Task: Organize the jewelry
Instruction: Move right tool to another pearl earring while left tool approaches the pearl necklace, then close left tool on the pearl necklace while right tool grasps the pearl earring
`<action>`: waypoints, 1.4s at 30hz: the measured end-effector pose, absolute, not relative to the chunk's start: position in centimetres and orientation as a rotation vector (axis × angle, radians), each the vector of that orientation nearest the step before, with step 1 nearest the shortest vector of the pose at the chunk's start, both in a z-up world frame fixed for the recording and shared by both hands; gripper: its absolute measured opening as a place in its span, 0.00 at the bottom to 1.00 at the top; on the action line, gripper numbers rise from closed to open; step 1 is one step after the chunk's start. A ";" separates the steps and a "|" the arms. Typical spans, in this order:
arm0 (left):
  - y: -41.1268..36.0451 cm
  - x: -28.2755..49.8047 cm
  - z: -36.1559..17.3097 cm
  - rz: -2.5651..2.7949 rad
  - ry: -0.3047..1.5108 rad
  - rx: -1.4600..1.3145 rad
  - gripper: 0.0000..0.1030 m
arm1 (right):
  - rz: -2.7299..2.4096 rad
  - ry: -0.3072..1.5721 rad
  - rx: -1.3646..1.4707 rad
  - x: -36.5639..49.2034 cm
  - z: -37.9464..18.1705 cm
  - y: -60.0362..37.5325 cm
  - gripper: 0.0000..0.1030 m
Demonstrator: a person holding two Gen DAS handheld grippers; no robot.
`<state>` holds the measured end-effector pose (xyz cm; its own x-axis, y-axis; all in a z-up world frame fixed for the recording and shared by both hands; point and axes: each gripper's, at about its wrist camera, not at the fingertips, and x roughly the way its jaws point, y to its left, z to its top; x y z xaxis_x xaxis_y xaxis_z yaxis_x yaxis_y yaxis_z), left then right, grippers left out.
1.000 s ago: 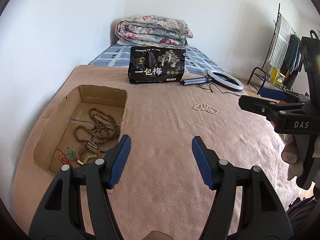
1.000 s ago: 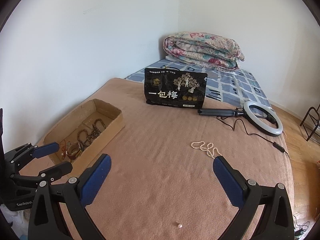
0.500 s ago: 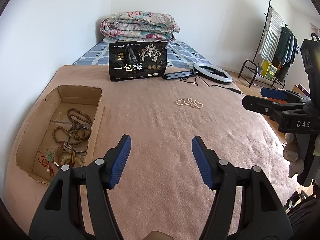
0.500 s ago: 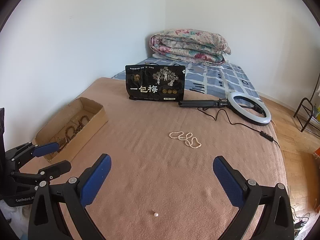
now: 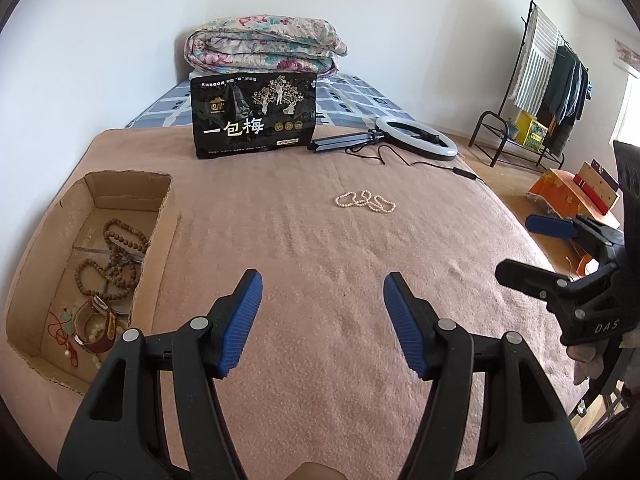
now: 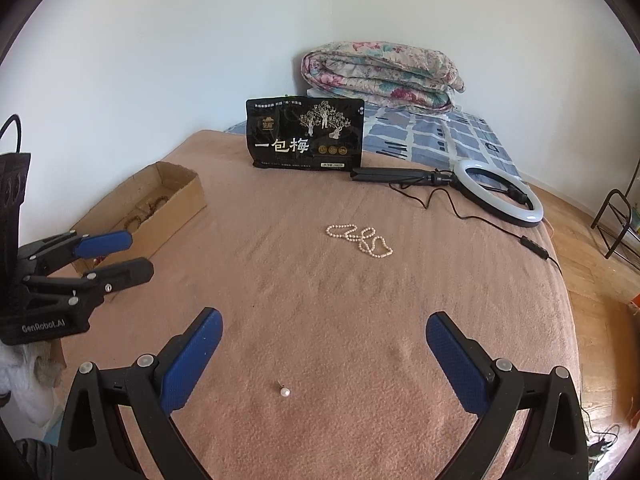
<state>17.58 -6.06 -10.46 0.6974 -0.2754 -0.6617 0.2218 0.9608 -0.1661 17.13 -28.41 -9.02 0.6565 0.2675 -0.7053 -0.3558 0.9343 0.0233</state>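
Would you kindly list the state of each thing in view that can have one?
left hand-held gripper: open, empty
right hand-held gripper: open, empty
cardboard box: open-topped, holding bead bracelets
pearl necklace: loose, coiled on the blanket
single pearl: loose on the blanket
ring light: lying flat
black pouch: standing upright
quilt: folded

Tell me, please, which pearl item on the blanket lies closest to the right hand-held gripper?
The single loose pearl, lying between the open jaws of the right hand-held gripper. The pearl strand lies coiled much farther out, toward the black bag.
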 end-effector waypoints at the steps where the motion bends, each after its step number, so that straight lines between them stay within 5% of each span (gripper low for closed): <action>1: -6.2 17.8 -10.6 -0.280 0.752 -0.076 0.63 | 0.365 0.785 -0.110 16.9 -9.6 -28.8 0.99; 5: -6.8 19.0 -11.2 -0.289 0.757 -0.069 0.63 | 0.426 0.832 -0.080 16.4 -12.0 -29.6 0.86; 13: -8.0 21.9 -12.7 -0.314 0.778 -0.072 0.63 | 0.563 0.964 -0.071 15.6 -17.4 -28.5 0.40; 42: -13.3 28.6 -17.4 -0.410 0.853 -0.025 0.63 | 0.523 0.961 -0.177 17.7 -20.4 -27.9 0.06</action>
